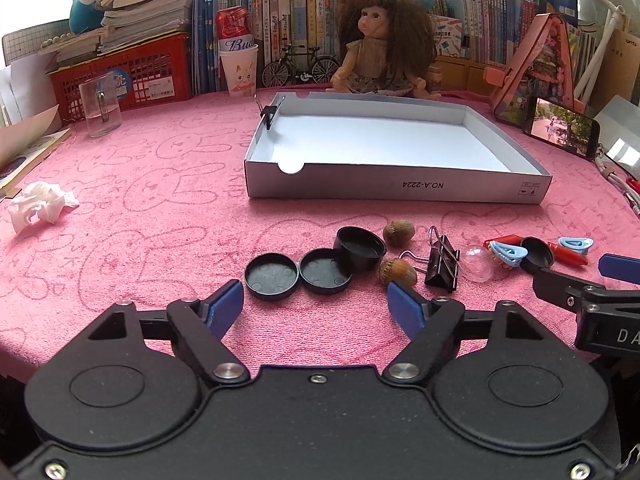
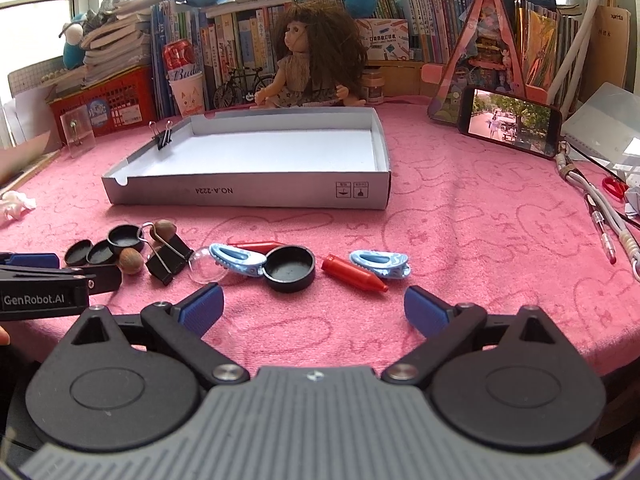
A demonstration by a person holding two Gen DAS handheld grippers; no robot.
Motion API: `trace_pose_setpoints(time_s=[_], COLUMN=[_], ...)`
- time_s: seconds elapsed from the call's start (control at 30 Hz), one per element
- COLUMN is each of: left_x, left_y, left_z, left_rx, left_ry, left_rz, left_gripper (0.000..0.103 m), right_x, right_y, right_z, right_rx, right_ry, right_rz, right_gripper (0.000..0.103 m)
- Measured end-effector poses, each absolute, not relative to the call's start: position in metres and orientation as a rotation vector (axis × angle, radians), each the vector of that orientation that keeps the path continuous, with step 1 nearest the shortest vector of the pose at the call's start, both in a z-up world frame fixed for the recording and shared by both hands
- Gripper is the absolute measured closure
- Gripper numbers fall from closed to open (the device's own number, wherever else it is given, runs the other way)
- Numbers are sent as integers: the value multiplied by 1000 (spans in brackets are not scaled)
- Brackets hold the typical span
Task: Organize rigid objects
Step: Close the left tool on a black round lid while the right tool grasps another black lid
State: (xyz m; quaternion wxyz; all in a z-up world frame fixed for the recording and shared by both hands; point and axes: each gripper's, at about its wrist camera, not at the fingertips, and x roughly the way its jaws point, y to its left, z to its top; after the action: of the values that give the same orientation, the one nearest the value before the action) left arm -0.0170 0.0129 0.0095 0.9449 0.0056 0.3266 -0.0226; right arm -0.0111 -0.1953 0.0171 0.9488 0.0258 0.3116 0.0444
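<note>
A shallow white cardboard box (image 1: 400, 190) (image 2: 248, 194) lies open on the pink cloth, with a small binder clip (image 1: 269, 114) (image 2: 164, 136) on its left wall. In front of it lie small items in a row: black caps (image 1: 272, 276) (image 2: 290, 268), two acorns (image 1: 397, 272) (image 2: 130, 260), a black binder clip (image 1: 442, 264) (image 2: 166, 258), a clear half-sphere (image 1: 476, 263) (image 2: 206, 268), blue hair clips (image 1: 508, 252) (image 2: 380, 262) and red crayon pieces (image 2: 352, 278). My left gripper (image 1: 316, 306) is open and empty just before the caps. My right gripper (image 2: 314, 306) is open and empty before the crayon.
A doll (image 1: 384, 36) and a toy bicycle (image 1: 300, 68) sit behind the box before rows of books. A glass (image 1: 100, 108), a red crate (image 1: 120, 76) and a crumpled tissue (image 1: 38, 206) are at left. A phone (image 2: 512, 122), cables and scissors (image 2: 614, 186) lie at right.
</note>
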Motion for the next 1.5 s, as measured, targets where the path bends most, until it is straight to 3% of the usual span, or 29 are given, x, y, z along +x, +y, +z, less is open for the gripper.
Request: trace_pose_setpoints(time_s=[0.1,0.23,0.3,0.5,0.67,1.0,1.5], left_x=[-21,-27,-27,-21,-14,0,10], left_y=[14,13,10,13,14,15,11], left_z=[15,20,19,10,8,6,1], left_rx=[6,-17,-16,-40,-36,-14,15], left_ry=[635,626,645,688,679,658,621], left_rz=[-55,-128,-148,-117,-99,-82,-69], left_gripper=[61,77,77,77,77,72,68], right_x=[-13,-13,-14,-10,-4,7,10], right_y=[-196,-194,-191,-189,-189,-190,-182], right_z=[22,24,23,16,14,10,5], right_rx=[63,73,64,52,55,34,-36], right_ry=[602,587,590,631,633,636,605], right_rz=[111,138,150,156,146,121,105], right_gripper=[15,31,46,57,57,45,43])
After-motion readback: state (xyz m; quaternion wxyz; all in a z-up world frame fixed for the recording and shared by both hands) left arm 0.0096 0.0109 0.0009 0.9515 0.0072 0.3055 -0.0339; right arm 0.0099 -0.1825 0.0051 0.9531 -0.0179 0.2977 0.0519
